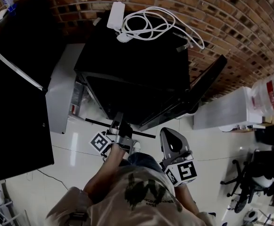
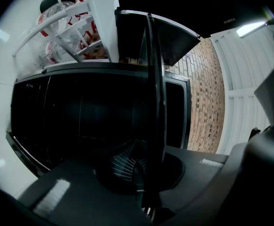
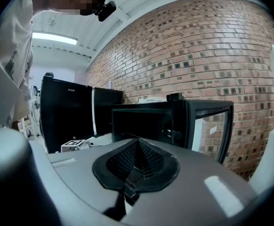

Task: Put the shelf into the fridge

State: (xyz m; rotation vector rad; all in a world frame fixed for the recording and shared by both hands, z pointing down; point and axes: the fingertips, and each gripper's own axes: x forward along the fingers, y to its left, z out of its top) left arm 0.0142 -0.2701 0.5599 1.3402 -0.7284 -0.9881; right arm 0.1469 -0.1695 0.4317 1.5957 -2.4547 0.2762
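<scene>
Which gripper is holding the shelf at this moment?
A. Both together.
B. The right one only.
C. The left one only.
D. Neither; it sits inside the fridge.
C: the left gripper has its jaws closed on the thin dark shelf, seen edge-on in the left gripper view, while the right gripper is shut with nothing between its jaws.

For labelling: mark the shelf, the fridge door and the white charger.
shelf (image 2: pixel 156 102), left gripper view, middle of its upright edge.
fridge door (image 1: pixel 207 79), head view, the open door's edge.
white charger (image 1: pixel 115 14), head view, its adapter block.
</scene>
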